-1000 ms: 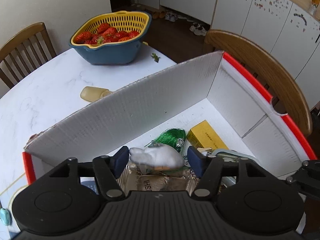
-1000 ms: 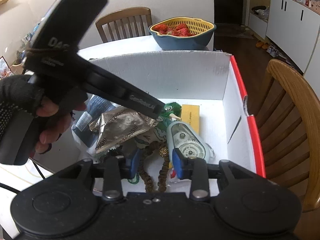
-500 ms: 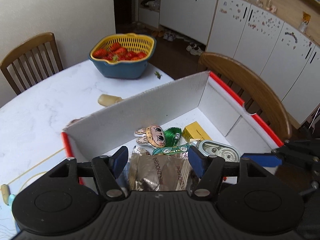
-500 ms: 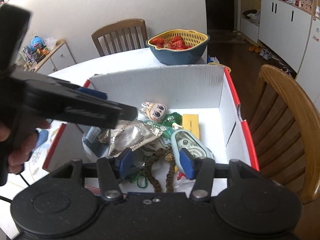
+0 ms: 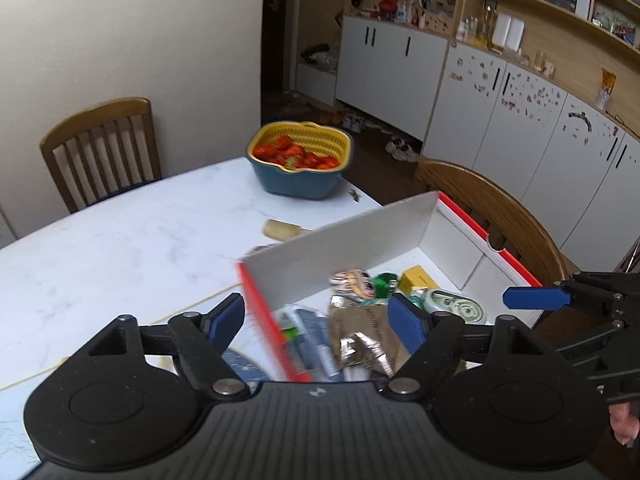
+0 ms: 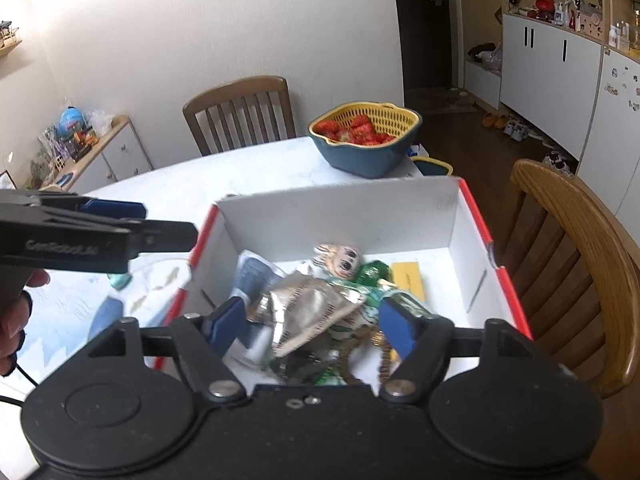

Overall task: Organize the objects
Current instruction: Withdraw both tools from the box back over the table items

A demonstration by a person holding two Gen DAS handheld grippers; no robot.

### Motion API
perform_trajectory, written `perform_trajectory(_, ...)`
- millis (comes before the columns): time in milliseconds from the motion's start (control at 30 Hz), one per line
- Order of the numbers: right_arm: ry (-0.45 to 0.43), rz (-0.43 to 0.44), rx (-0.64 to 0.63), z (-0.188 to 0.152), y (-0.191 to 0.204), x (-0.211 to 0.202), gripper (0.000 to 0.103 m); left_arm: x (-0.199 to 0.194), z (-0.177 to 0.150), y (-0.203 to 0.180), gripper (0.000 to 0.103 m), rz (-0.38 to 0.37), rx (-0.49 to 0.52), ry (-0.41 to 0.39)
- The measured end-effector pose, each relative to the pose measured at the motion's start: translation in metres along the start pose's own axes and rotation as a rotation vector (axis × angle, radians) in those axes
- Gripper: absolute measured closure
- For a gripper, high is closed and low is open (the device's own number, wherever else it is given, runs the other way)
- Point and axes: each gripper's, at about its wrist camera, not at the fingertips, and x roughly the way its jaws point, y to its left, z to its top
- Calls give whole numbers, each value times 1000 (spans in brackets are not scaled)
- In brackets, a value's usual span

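Most things already lie in the box (image 6: pixel 472 216) — foil packet (image 6: pixel 312 312), doll (image 6: pixel 340 260) (a yellowish piece (image 5: pixel 280 230) remains on the counter (image 5: pixel 120 248)); left gripper (image 5: pixel 316 316) and right gripper (image 6: pixel 308 324) are opening, empty.

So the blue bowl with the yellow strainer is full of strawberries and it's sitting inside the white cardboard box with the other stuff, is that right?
Not quite. The bowl does hold strawberries, but it is not inside the box. It stands on the table beyond the box's far wall, as the right wrist view shows. The left wrist view shows the same, with bare tabletop between them.
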Motion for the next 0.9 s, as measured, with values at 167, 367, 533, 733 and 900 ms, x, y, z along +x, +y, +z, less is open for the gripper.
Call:
perform_trajectory(167, -22, -2, 1, 0, 29, 2, 21, -25, -11, 27, 20, 47, 5, -44)
perform_trajectory(367, -40, 0, -15, 0, 70, 8, 11, -49, -23, 69, 20, 61, -45, -63)
perform_trajectory(533, -41, 10, -36, 2, 105, 16, 9, -63, -35, 104, 20, 75, -87, -69)
perform_trajectory(733, -44, 28, -86, 5, 149, 31, 8, -70, -49, 152, 15, 91, -144, -61)
perform_trajectory(900, -29, 54, -144, 8, 187, 50, 8, -69, -59, 189, 6, 112, -182, -49)
